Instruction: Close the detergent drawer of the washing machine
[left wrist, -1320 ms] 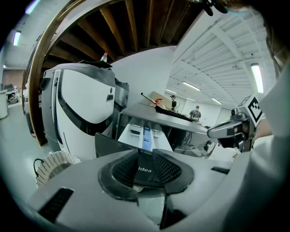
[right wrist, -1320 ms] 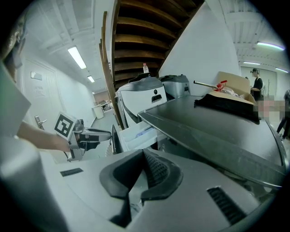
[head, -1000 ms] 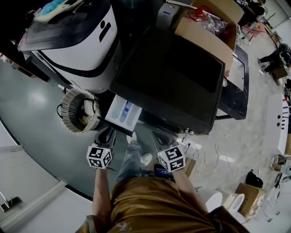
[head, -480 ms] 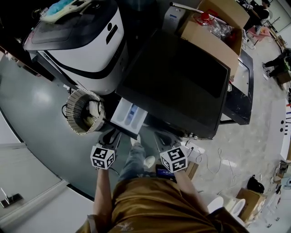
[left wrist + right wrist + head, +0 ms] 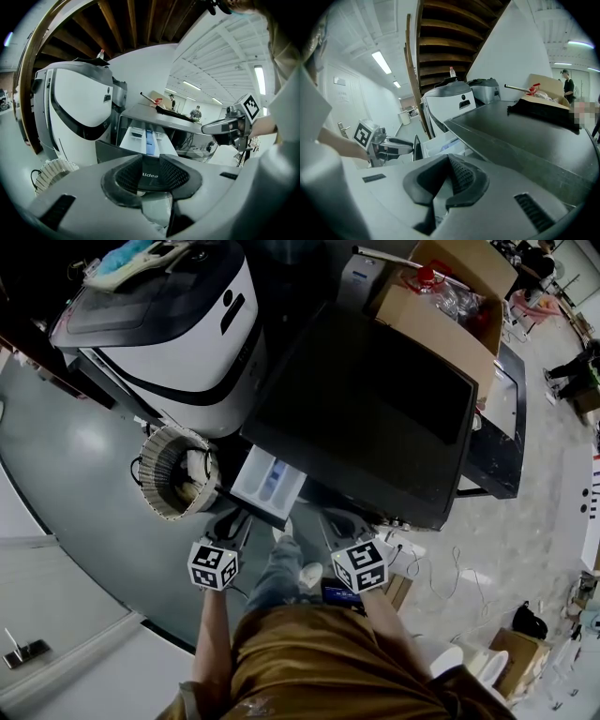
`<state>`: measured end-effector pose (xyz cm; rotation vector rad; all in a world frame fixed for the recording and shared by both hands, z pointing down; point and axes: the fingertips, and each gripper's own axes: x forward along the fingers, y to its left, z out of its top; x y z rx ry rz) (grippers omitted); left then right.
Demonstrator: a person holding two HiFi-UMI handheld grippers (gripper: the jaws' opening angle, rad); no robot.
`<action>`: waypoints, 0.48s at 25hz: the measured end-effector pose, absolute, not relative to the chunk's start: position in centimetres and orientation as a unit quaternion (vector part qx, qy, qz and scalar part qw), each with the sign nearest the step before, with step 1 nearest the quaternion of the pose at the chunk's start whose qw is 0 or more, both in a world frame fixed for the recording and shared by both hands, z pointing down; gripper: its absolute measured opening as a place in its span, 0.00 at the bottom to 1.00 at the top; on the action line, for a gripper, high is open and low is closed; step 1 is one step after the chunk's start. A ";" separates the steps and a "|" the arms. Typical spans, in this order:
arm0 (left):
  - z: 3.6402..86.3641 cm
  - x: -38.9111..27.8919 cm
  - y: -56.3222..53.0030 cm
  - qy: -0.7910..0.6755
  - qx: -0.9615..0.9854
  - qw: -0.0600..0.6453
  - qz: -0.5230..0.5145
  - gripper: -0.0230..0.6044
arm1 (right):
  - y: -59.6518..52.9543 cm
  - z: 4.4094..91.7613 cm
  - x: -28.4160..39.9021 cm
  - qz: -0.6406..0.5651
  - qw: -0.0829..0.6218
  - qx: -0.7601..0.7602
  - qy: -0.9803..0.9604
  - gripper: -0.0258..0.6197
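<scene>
1. While the detergent drawer [image 5: 269, 479] juts out of the dark-topped washing machine [image 5: 366, 409], the head view puts the left gripper [image 5: 228, 519] just short of the drawer's front edge. The right gripper [image 5: 336, 519] is beside it, before the machine's front. Both finger pairs are dark against the floor [image 5: 84, 442] here (too dim to judge their gap). Drawer and grippers sit much as they did half a second ago, and the drawer is no further in.
2. Seen in the left gripper view, the fingers [image 5: 177, 174] stand moderately apart and grip nothing. The drawer's front panel, lettered "Midea", shows in the gap, but I cannot tell whether a pad touches it. Its white tray with a blue compartment runs back behind.
3. Seen in the right gripper view, the fingers [image 5: 464, 176] are a narrow wedge apart and empty. The drawer shows only as a pale corner, cut off by the gripper's own body.
</scene>
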<state>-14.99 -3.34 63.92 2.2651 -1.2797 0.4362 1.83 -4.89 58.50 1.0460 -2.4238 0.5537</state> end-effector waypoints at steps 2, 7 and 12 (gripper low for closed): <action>63.9 -15.0 -3.4 -0.470 0.831 0.251 0.160 0.24 | -5.0 58.5 1.8 0.200 0.220 0.378 -0.877 0.06; 63.9 -14.8 -3.5 -0.470 0.829 0.255 0.162 0.24 | -5.3 58.2 1.5 0.198 0.217 0.374 -0.880 0.06; 63.9 -14.7 -3.7 -0.469 0.830 0.254 0.165 0.24 | -5.8 58.0 1.1 0.193 0.216 0.371 -0.882 0.06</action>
